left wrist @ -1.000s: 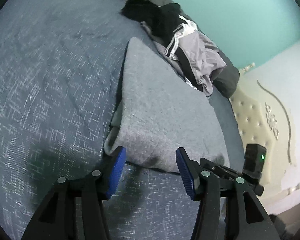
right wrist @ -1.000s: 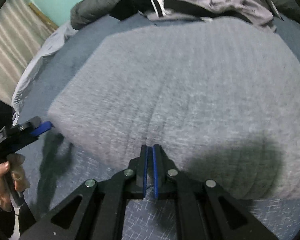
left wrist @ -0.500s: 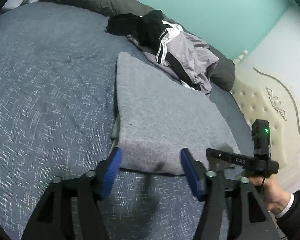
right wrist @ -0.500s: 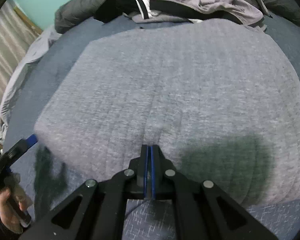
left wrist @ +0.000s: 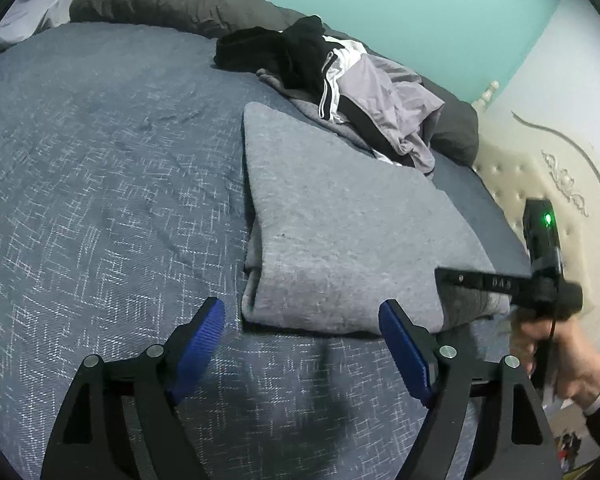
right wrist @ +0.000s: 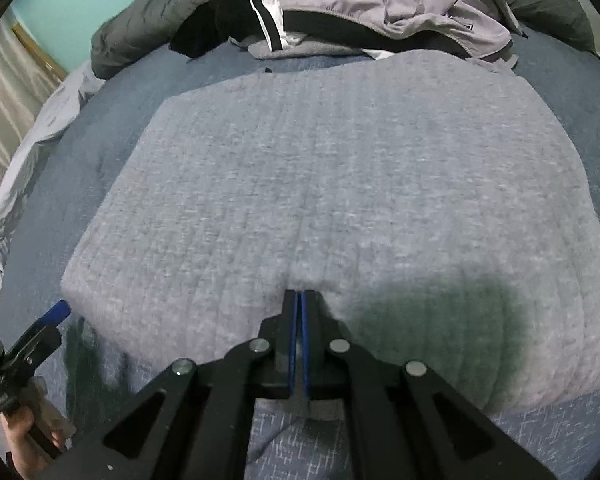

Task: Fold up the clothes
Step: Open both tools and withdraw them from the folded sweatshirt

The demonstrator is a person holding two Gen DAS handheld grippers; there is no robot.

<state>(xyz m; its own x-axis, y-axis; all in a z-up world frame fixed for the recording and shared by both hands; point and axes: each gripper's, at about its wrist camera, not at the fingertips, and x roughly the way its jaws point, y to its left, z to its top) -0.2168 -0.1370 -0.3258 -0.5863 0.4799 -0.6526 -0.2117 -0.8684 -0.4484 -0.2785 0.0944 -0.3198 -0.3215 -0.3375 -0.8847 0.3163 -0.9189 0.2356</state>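
A folded grey knit garment (left wrist: 340, 232) (right wrist: 340, 168) lies flat on the blue bedspread (left wrist: 100, 200). My left gripper (left wrist: 300, 312) hovers just short of the garment's near left corner. Its jaws are opening, with nothing between the blue pads; only bedspread and the cloth's edge show in the gap. My right gripper (right wrist: 299, 294) is shut, its tips resting on top of the garment near its front edge, where a faint crease runs away from them. In the left wrist view, the right gripper (left wrist: 438, 276) reaches over the near right corner, held by a hand (left wrist: 548, 344).
A heap of unfolded clothes (left wrist: 360, 92) (right wrist: 380, 8), black, white and lilac, lies just behind the grey garment. A dark duvet (left wrist: 160, 0) runs along the teal wall. A cream tufted headboard (left wrist: 540, 184) borders the bed on the right. Bare bedspread stretches to the left.
The left jaws have spread much wider and the left view has rolled and tilted up, showing more wall. The right pads have closed their last small gap; the garment lies as before.
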